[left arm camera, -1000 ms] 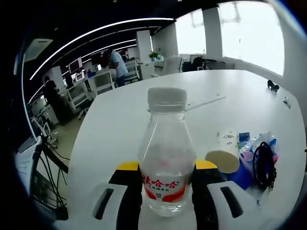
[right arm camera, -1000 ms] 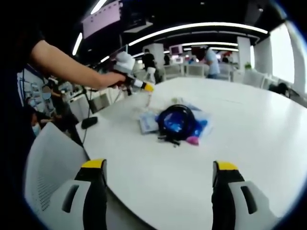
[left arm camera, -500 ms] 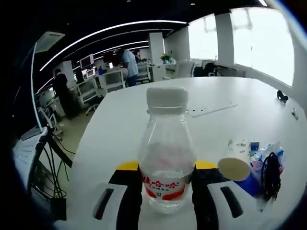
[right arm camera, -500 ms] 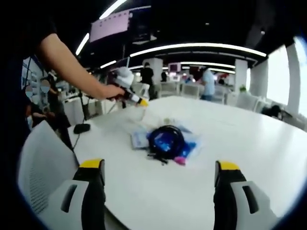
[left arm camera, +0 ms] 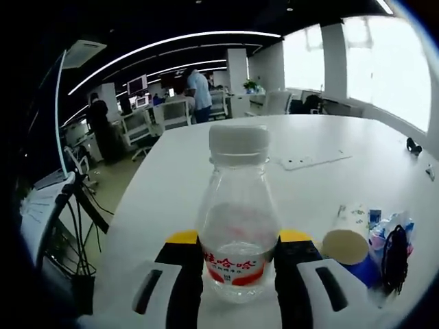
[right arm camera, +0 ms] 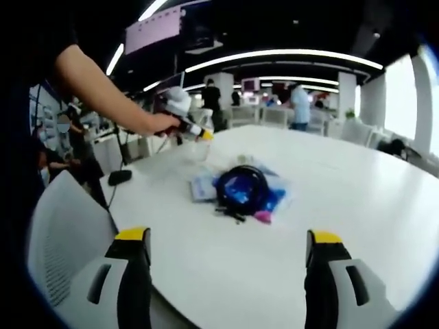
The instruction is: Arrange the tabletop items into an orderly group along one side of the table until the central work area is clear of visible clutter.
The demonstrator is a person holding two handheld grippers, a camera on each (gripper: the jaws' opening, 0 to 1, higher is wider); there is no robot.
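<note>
Bottle (left arm camera: 236, 226), frame centre: my left gripper (left arm camera: 236, 274) clamped on it; slick plastic, may slip; right gripper (right arm camera: 223, 274) jaws apart, empty.

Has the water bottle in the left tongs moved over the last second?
Yes. Held in the left tongs, the water bottle has drifted left, away from the paper cup and clutter pile lying on the table.

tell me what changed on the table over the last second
Little changed. The left gripper stays shut on the bottle, carried upright; only the background shifts as the hand moves. The right gripper stays open and empty above the white table. The pile of items with the black cable lies as before.
</note>
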